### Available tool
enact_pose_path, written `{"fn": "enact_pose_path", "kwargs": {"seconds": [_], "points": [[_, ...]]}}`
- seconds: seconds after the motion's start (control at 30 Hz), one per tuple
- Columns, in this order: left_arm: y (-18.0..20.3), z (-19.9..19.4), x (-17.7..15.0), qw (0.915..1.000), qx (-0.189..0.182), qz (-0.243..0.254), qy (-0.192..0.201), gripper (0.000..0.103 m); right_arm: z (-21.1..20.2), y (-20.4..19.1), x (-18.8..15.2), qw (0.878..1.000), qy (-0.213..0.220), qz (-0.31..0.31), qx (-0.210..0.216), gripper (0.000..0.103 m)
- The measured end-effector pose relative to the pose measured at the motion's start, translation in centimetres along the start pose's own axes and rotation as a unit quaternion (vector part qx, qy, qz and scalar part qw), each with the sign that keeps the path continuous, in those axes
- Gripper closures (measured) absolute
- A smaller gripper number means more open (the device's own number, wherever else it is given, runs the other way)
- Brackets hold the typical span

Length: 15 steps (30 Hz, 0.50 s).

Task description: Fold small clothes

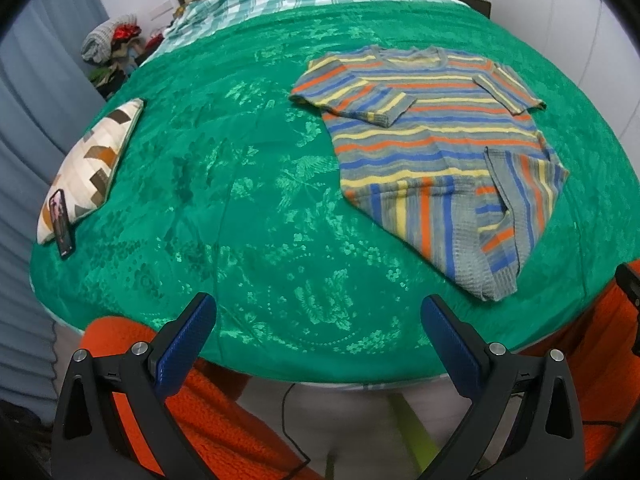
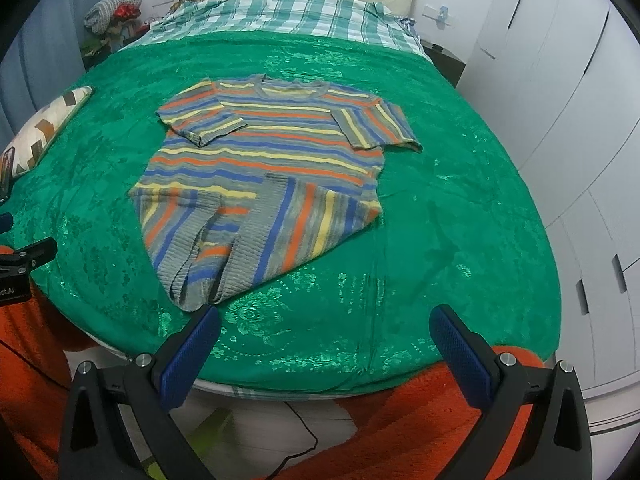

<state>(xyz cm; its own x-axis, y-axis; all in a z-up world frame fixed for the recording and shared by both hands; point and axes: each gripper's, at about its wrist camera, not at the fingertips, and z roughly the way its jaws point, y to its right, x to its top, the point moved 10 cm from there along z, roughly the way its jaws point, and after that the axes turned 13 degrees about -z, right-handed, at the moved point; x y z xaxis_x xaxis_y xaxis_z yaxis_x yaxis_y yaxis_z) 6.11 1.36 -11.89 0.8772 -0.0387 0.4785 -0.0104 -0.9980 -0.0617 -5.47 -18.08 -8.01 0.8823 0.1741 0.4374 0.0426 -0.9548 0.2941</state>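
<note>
A small striped knit shirt in grey, blue, orange and yellow lies on the green bedspread. Both sleeves are turned in over the chest and the two lower corners are folded over. My left gripper hangs open above the bed's near edge, to the left of the shirt's hem, with nothing between its blue pads. My right gripper is open too, just short of the hem, and holds nothing.
A patterned cushion lies at the bed's left edge with a phone leaning on it. A checked sheet and pillow are at the head. White wardrobe doors stand on the right. An orange rug covers the floor below.
</note>
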Motion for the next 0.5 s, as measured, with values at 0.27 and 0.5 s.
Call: {"fn": "enact_pose_path", "kwargs": {"seconds": [0.27, 0.5], "points": [[0.13, 0.21, -0.16, 1.0, 0.005, 0.002, -0.004, 0.001, 0.12, 0.12, -0.05, 1.0, -0.008, -0.002, -0.009, 0.0], [0.24, 0.33, -0.26, 1.0, 0.008, 0.004, -0.004, 0.001, 0.36, 0.5, -0.17, 0.999, -0.017, -0.001, -0.027, 0.0]]}}
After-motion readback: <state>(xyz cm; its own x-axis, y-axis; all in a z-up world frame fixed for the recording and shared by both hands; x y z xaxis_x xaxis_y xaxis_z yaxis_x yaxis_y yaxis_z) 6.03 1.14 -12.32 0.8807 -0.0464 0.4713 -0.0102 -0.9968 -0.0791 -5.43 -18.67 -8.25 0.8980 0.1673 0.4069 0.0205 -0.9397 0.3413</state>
